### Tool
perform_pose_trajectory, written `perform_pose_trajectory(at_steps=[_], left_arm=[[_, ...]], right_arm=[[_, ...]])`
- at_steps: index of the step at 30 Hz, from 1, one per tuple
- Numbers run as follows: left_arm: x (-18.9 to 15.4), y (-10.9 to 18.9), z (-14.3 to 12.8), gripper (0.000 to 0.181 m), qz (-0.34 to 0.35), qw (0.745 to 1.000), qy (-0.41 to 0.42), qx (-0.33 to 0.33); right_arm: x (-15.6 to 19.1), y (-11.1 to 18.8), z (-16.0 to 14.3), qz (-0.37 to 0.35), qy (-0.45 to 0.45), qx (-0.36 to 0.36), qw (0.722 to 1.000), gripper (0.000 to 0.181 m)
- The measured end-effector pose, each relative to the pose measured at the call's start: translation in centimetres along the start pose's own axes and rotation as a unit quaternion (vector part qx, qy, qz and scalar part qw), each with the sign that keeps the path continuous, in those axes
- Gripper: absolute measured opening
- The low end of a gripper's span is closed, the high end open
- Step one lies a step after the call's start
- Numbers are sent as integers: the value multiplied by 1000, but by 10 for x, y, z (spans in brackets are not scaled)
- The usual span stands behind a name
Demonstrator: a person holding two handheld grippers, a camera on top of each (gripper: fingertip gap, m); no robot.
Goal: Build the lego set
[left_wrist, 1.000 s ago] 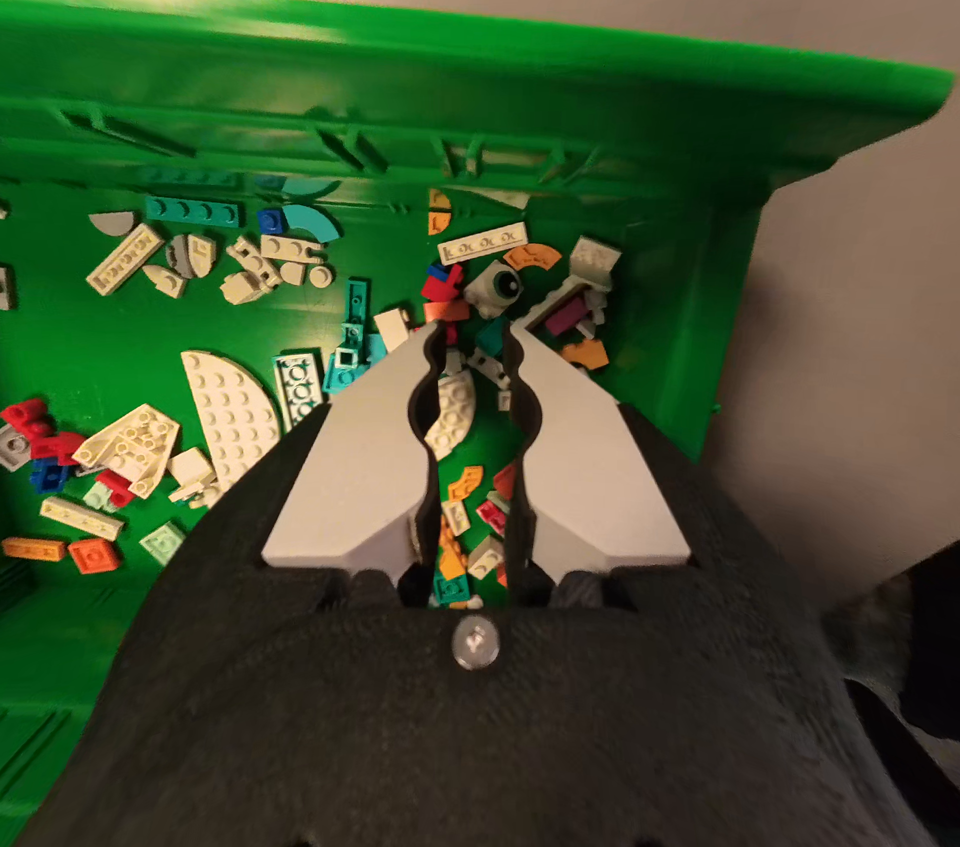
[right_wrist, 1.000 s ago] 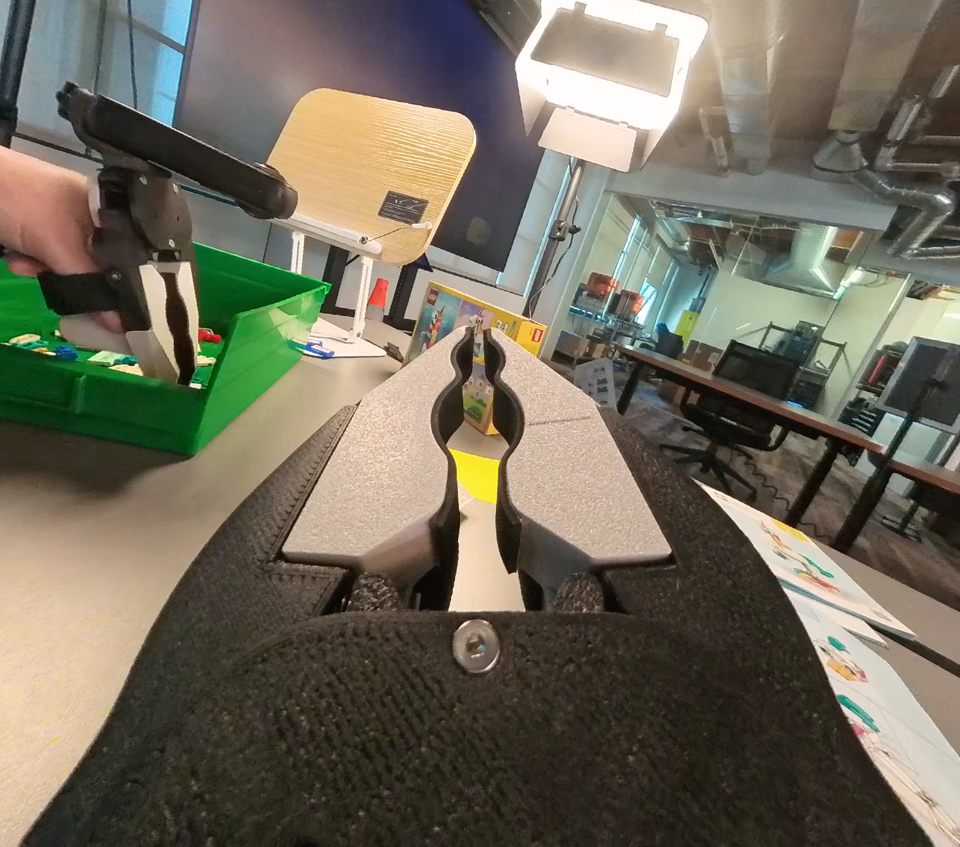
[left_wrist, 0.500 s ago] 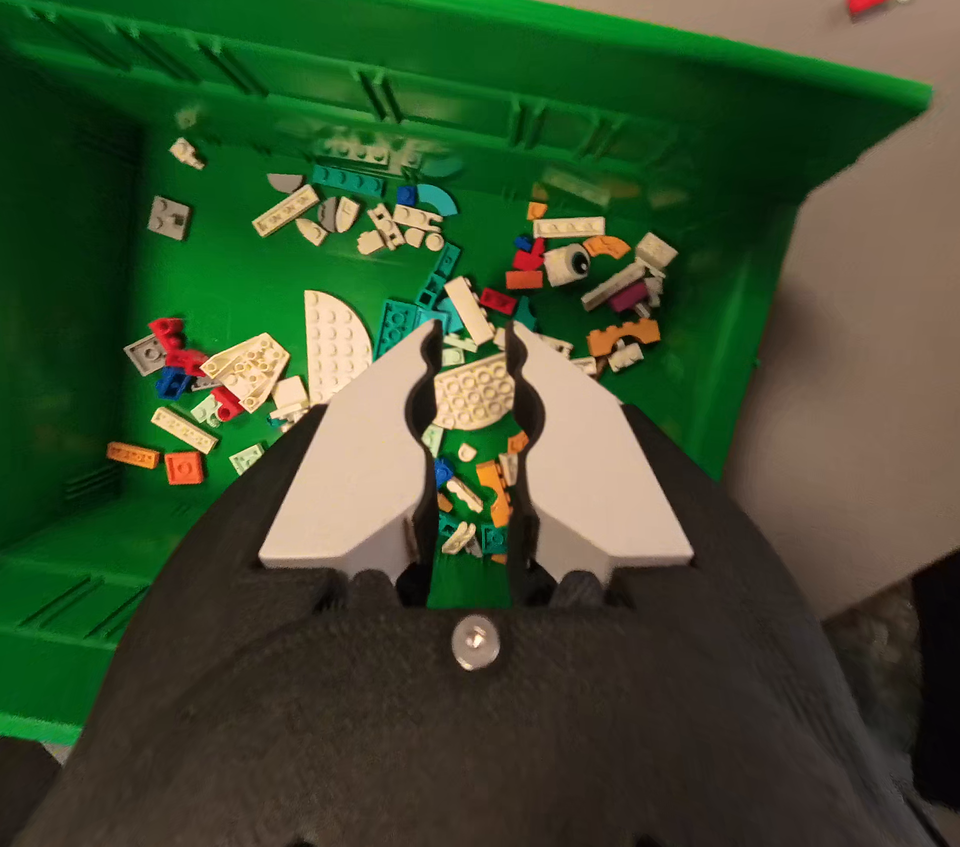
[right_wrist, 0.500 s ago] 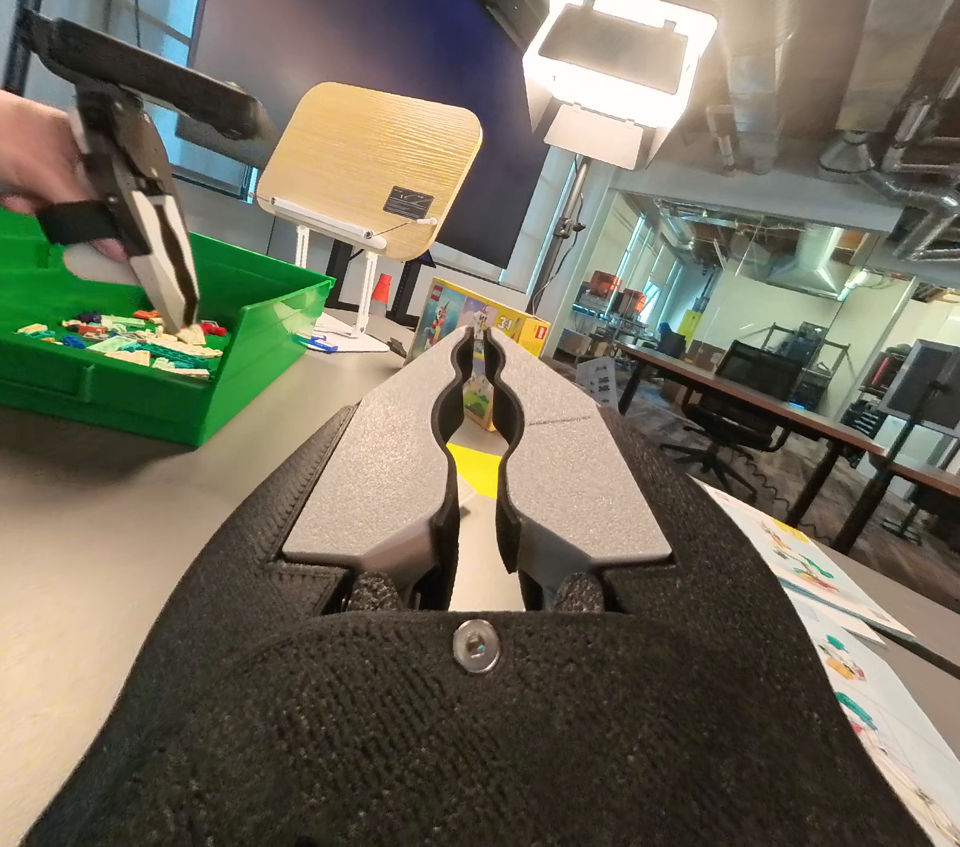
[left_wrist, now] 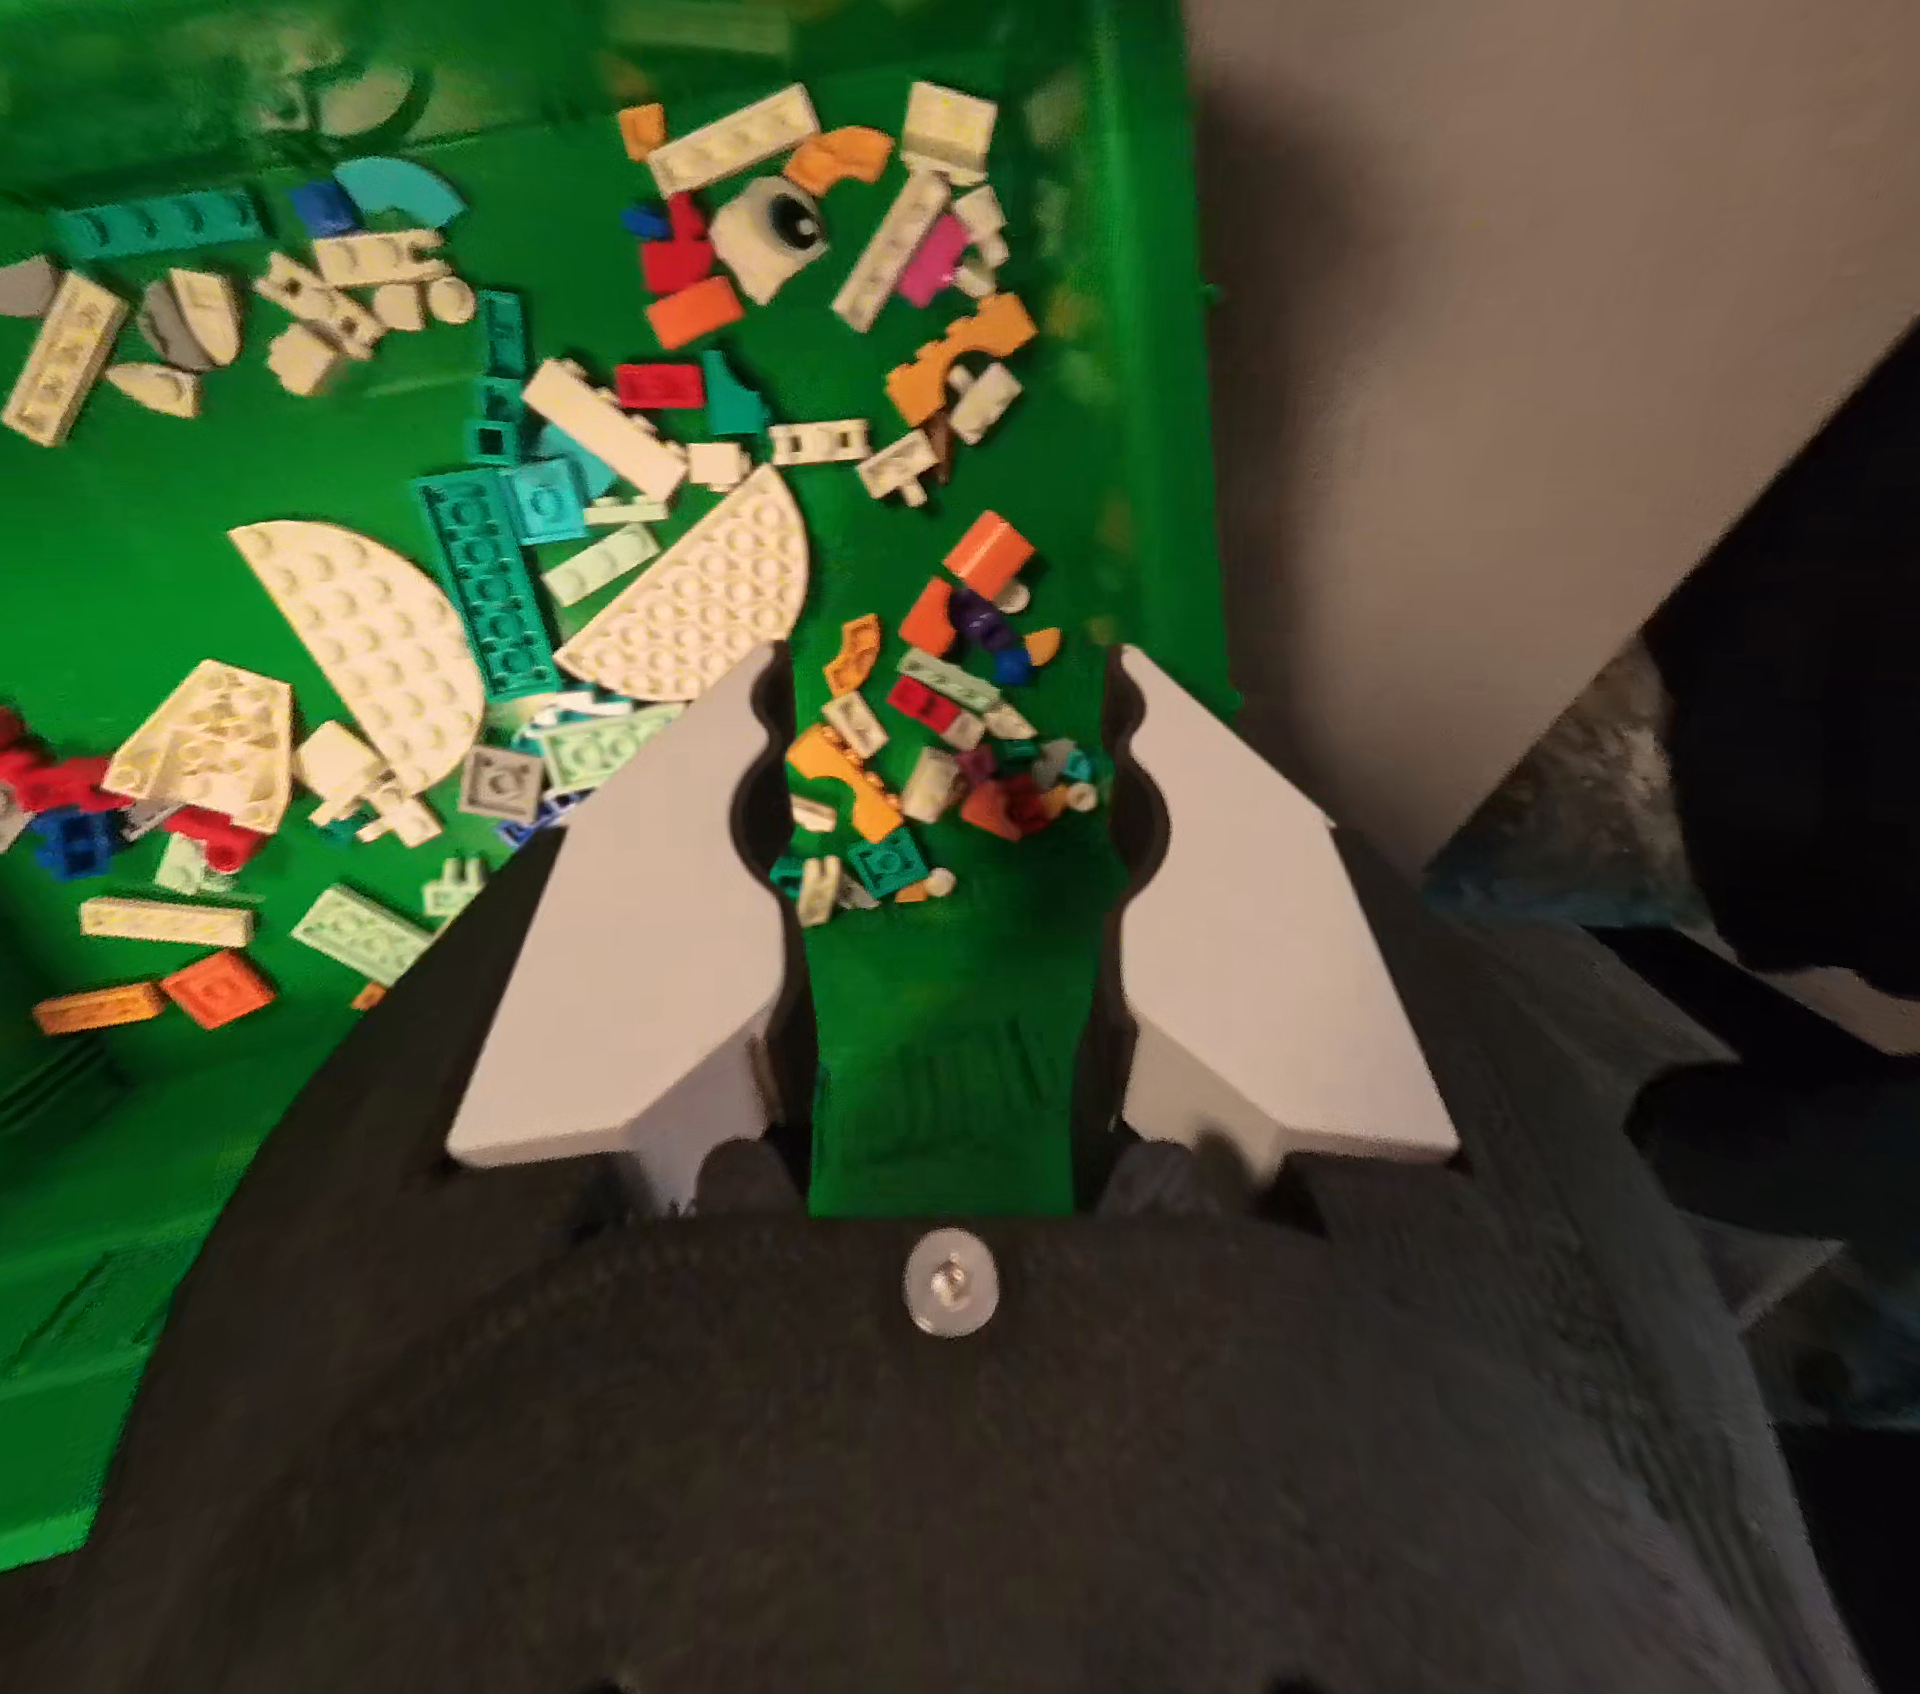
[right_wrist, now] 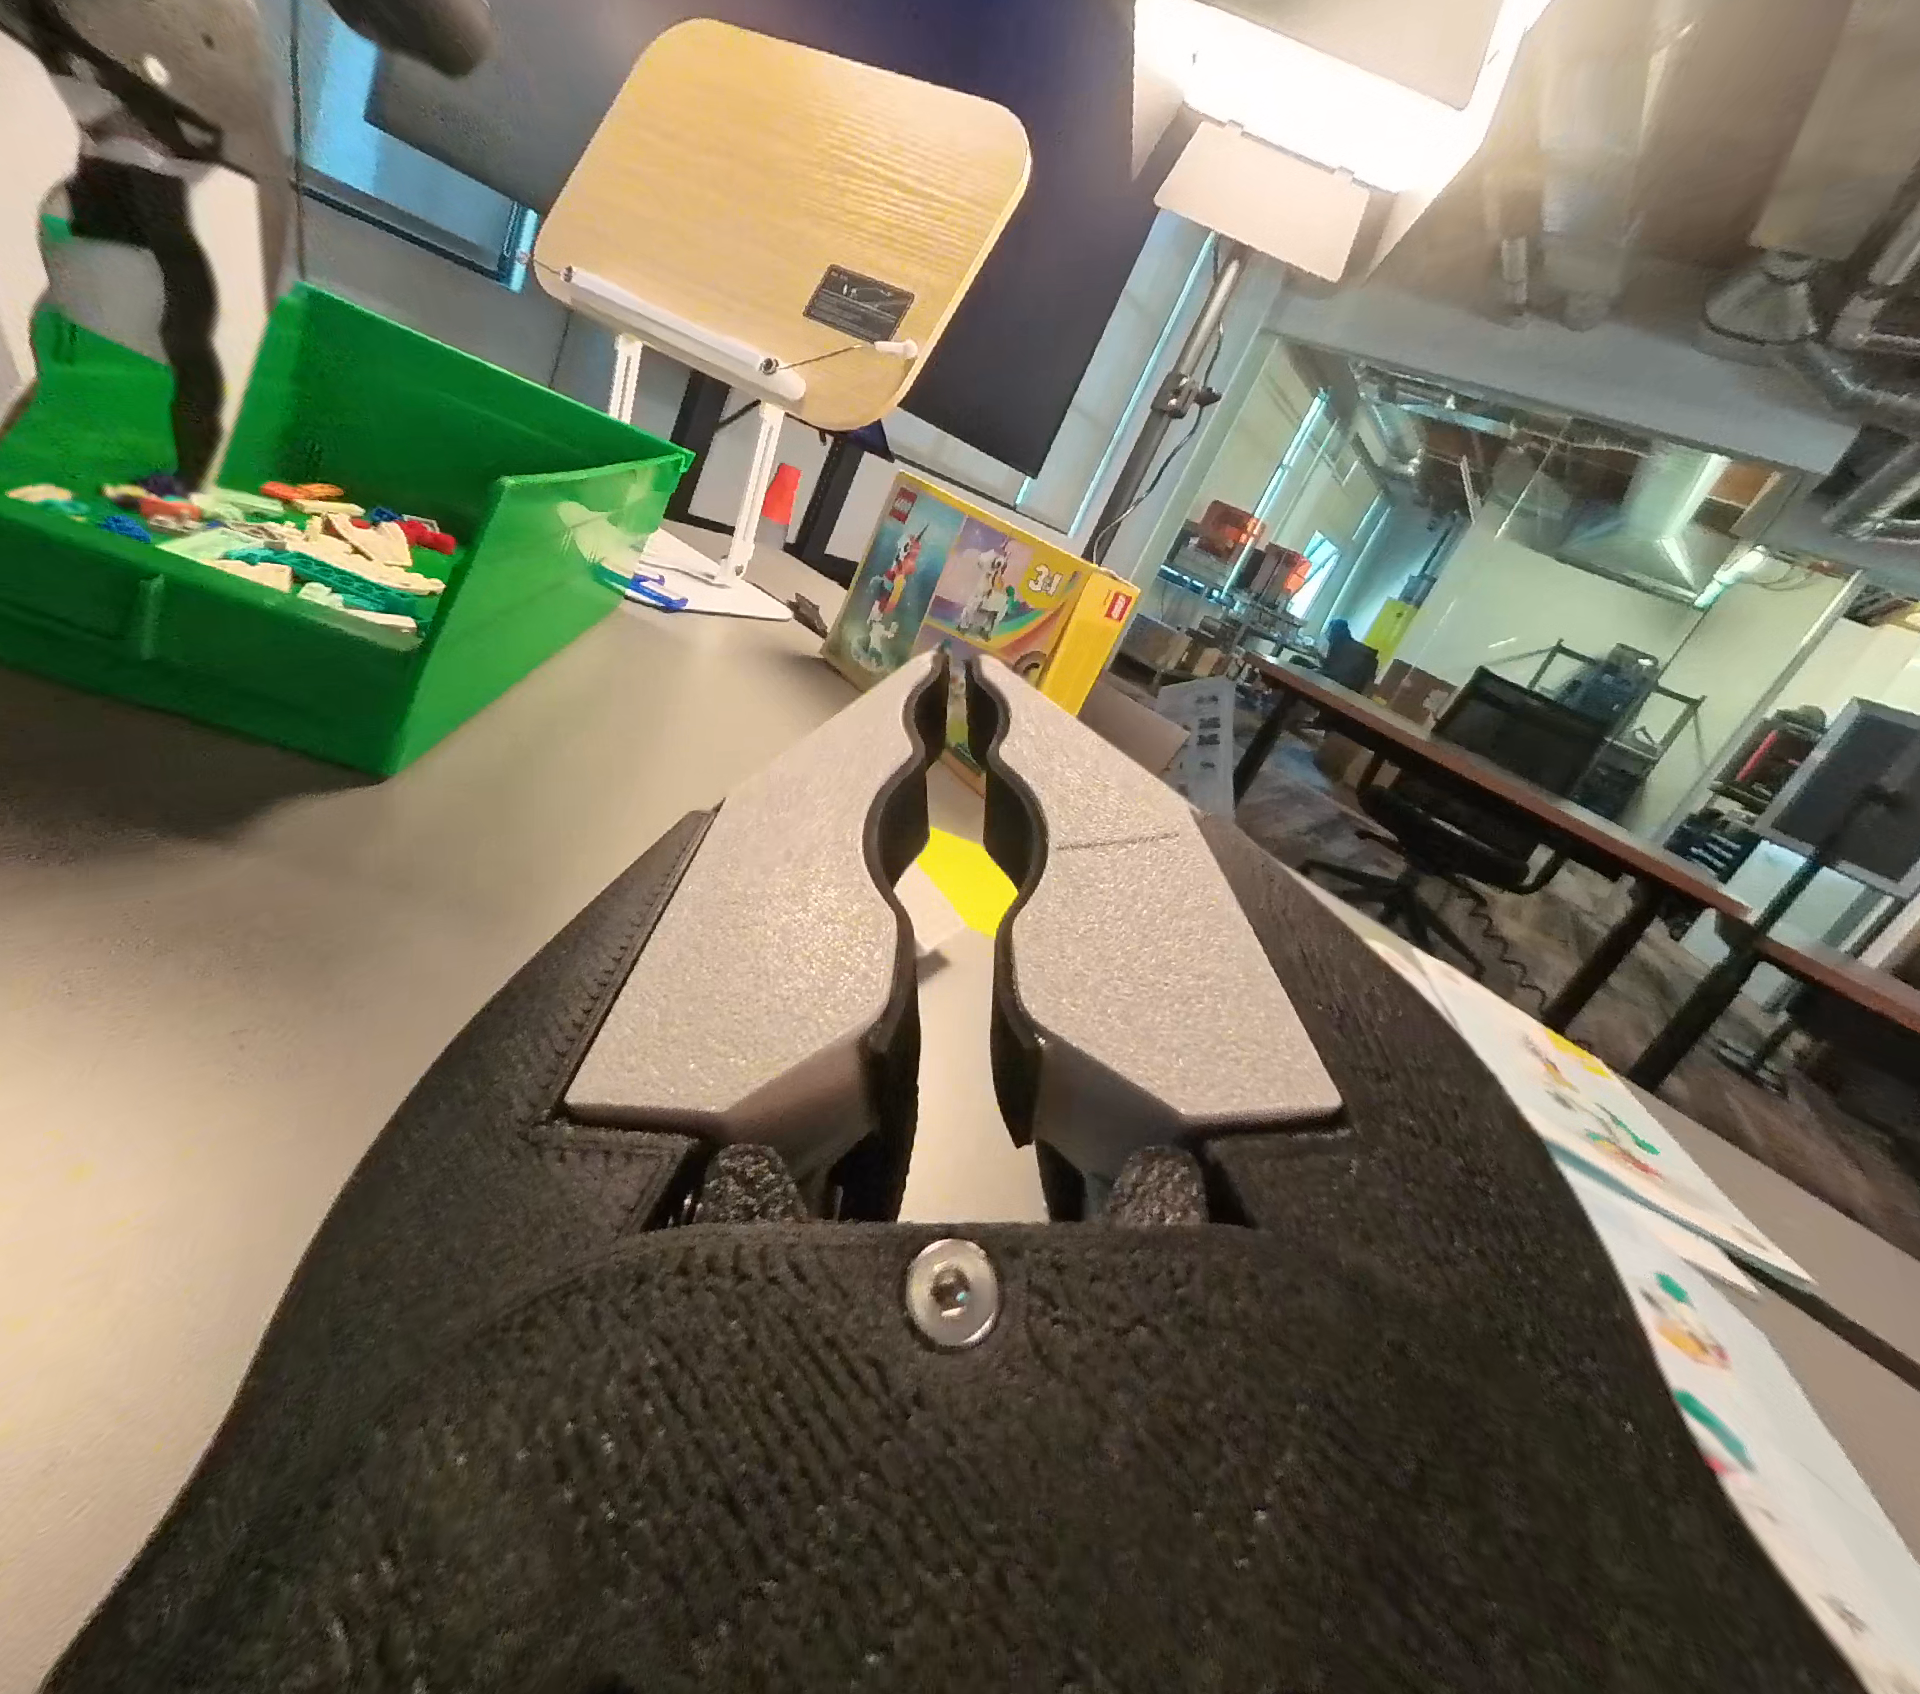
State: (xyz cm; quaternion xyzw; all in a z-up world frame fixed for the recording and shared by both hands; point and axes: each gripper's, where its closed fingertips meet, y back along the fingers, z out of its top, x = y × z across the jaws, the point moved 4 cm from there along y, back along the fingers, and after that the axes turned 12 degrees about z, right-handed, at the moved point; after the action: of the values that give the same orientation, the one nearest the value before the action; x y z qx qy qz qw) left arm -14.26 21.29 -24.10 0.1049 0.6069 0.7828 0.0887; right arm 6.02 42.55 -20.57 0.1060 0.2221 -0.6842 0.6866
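My left gripper (left_wrist: 948, 668) is open and empty, low over the green bin (left_wrist: 1143, 294) near its right wall. A heap of small orange, red and white pieces (left_wrist: 914, 771) lies between its fingers. A white half-round plate (left_wrist: 696, 595) lies flat just beyond the left fingertip (left_wrist: 769, 678), and a second one (left_wrist: 364, 636) lies further left. My right gripper (right_wrist: 958, 662) is shut on nothing, low over the grey table. In the right wrist view the left gripper (right_wrist: 197, 397) reaches down into the bin (right_wrist: 312, 688).
A yellow set box (right_wrist: 997, 605) stands on the table ahead of the right gripper. A wooden book stand (right_wrist: 779, 221) stands behind the bin. Instruction sheets (right_wrist: 1621, 1156) lie at the right. A bright lamp (right_wrist: 1340, 34) hangs above. The grippers' ends are close to 30 cm from one another. The right gripper is farther from the white half-round plate (left_wrist: 696, 595), some 30 cm, than the left, some 4 cm.
My left gripper has opened wide and come down lower in the bin. The white half-round plate that was between its fingers now lies beside the left fingertip. The right gripper has stayed shut.
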Motion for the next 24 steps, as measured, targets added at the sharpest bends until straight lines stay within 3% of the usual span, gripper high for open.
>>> perform_pose_trajectory(at_steps=[3, 7, 9, 13, 15, 17, 22, 24], left_arm=[[-15, 14, 8, 46, -6, 997, 29, -68], [-45, 31, 23, 57, -41, 983, 80, -158], [-59, 26, 28, 64, -17, 983, 81, -165], [-73, 17, 48, 54, 96, 970, 88, -207], [-69, 10, 51, 54, 191, 958, 83, -198], [-66, 1, 50, 52, 242, 949, 91, -181], [-65, -29, 27, 46, 232, 959, 146, -73], [-61, -30, 24, 43, 244, 954, 154, -74]], right_arm=[[1, -1, -1, 2, -5, 1, 1000, 0], [1, -1, -3, 3, -14, 3, 1000, 0], [0, -1, -4, 2, -19, 3, 1000, 0], [-2, 0, -4, 0, -27, 0, 1000, 0], [-2, 0, -4, 1, -29, 1, 1000, 0], [-2, 0, -5, 1, -31, 2, 1000, 0], [-3, 1, -5, 0, -36, 1, 999, 0], [-3, 0, -5, 0, -36, 2, 999, 0]])
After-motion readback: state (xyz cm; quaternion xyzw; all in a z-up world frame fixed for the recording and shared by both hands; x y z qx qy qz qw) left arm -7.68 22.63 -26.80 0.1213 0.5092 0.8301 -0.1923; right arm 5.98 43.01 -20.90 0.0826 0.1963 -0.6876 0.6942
